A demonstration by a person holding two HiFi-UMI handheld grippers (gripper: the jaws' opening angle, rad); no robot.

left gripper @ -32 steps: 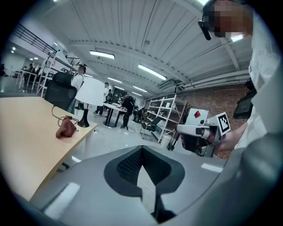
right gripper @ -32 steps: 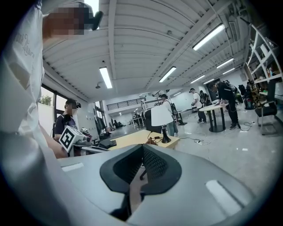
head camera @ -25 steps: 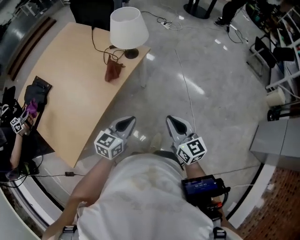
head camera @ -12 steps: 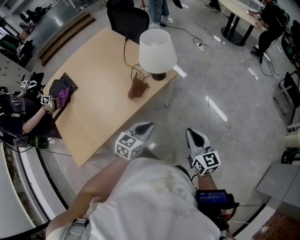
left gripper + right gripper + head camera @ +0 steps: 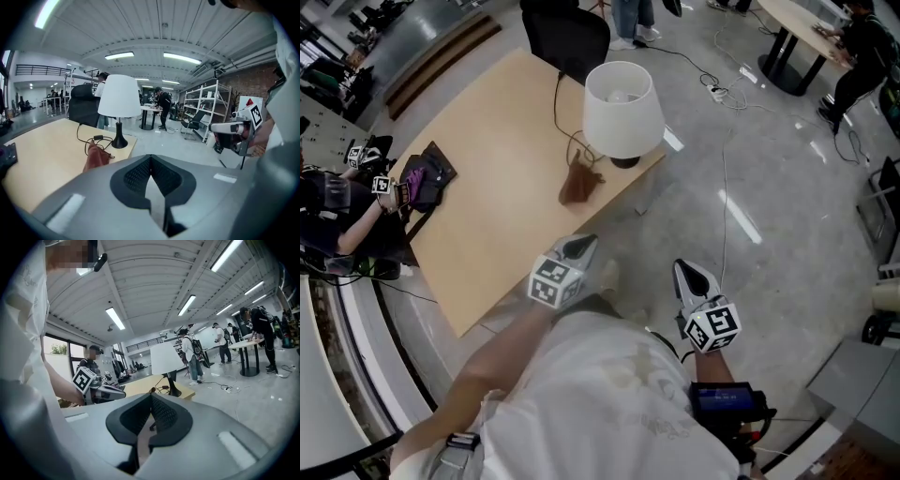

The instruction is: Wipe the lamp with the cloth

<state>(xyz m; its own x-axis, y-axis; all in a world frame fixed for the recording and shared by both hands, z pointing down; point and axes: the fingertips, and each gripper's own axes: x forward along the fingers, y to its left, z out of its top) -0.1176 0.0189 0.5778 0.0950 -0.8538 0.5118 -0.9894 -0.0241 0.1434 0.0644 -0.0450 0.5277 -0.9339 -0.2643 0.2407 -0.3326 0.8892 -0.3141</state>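
Brown cloth [image 5: 578,185]: centre, beside white lamp [image 5: 622,108].
Black chair [image 5: 567,37]: top, behind wooden table [image 5: 478,216].
Grippers: left gripper [image 5: 578,247], right gripper [image 5: 682,269], lower centre, jaws together, empty.

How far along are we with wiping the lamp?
Nothing looks done yet. The cloth lies crumpled on the table beside the lamp. In hand: nothing. The left gripper and right gripper are shut, empty, short of the cloth. Left: grasp cloth, wipe lamp.
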